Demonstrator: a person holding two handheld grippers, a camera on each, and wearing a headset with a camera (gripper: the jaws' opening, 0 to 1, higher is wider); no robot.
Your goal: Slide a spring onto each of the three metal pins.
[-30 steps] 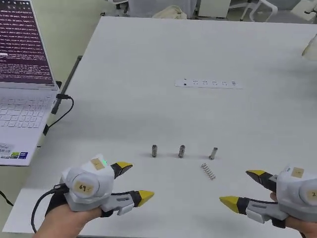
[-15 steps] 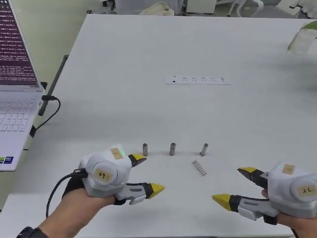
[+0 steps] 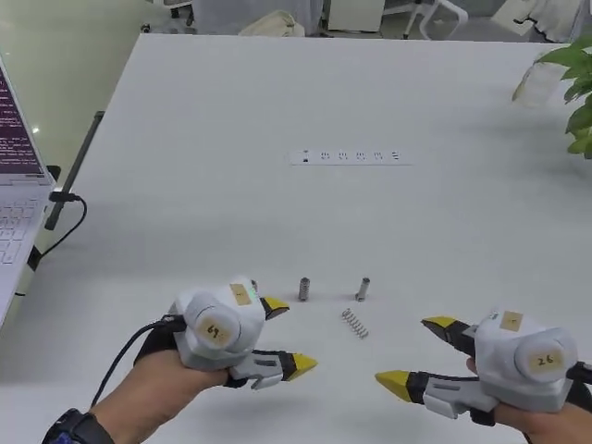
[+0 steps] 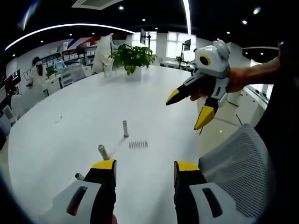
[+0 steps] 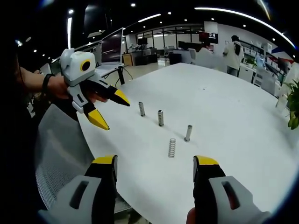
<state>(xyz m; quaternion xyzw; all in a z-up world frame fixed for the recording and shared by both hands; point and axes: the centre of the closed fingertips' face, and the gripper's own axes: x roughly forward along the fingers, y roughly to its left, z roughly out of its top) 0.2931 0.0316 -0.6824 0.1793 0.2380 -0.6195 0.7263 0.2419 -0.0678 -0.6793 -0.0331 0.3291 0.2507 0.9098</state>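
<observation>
Left hand-held gripper (image 3: 296, 333): 61 or 69; right hand-held gripper (image 3: 404, 351): 26.

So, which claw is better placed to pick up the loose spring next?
Probably right. The loose spring lies straight ahead of the open right claw, near the bare pin; the left claw crowds the sprung pins.

— Where is there open room?
— Between the left tool (image 3: 291, 335) and the right tool (image 3: 412, 351) the white bench (image 3: 231, 185) lies bare, up to the loose coiled steel spring (image 3: 353, 323).
— Obstacles?
— Three short upright metal pins (image 3: 303, 289) in a row just beyond it; farther off, a flat white power strip (image 3: 350, 156), with open surface between.
</observation>
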